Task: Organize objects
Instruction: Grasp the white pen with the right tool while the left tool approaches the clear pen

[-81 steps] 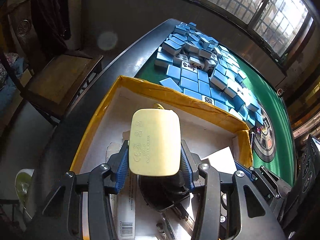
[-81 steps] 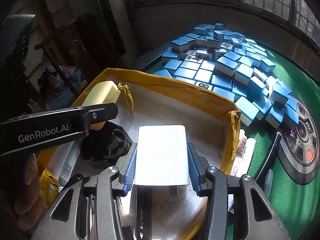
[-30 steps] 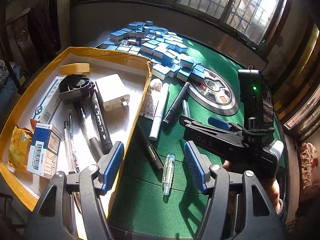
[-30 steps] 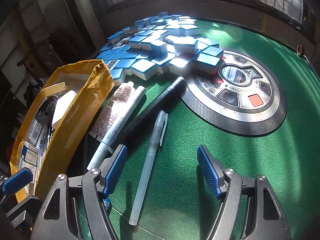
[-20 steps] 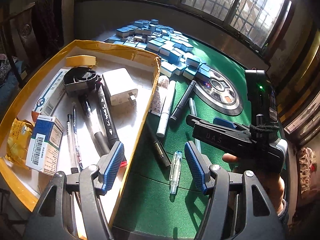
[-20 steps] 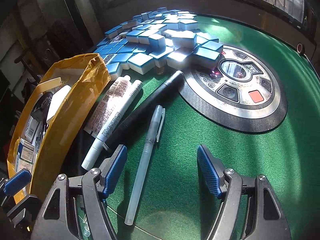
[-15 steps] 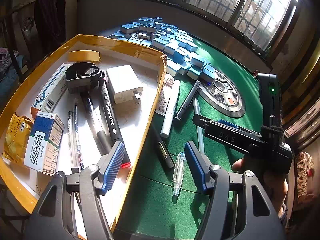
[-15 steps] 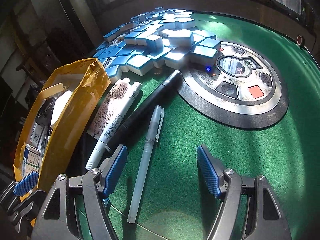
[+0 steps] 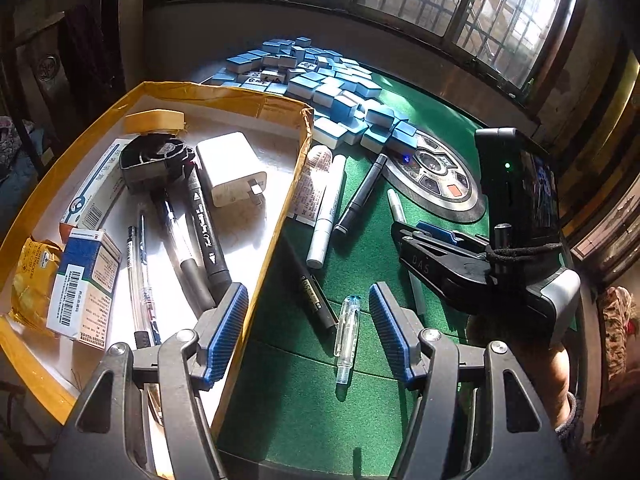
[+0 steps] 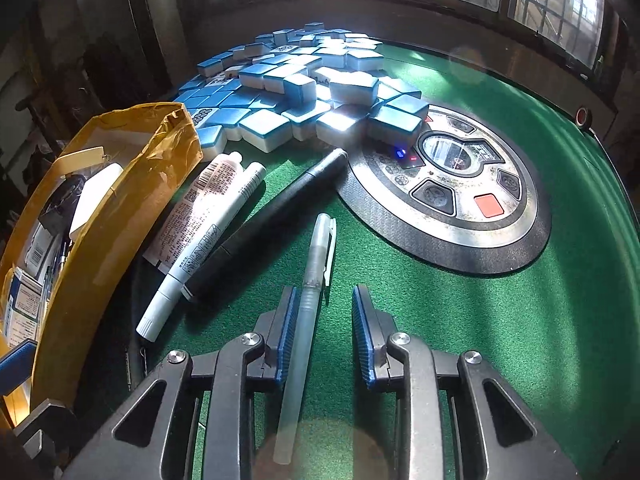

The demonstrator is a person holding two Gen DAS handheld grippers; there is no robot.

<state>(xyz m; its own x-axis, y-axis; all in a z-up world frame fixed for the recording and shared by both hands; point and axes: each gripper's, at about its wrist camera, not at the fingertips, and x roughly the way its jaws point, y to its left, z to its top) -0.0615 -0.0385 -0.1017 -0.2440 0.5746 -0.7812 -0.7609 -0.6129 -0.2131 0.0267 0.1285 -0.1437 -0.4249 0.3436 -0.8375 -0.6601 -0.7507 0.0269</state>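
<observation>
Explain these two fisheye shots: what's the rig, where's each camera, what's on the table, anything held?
No robot: a person holds a two-finger gripper in each hand, with a camera on each looking along its fingers. In the left wrist view the left gripper hangs open and empty, over the box edge and a clear pen cap. In the right wrist view the right gripper is closing around a translucent pen, which touches one pad only. Markers and mahjong tiles lie on green felt.
</observation>
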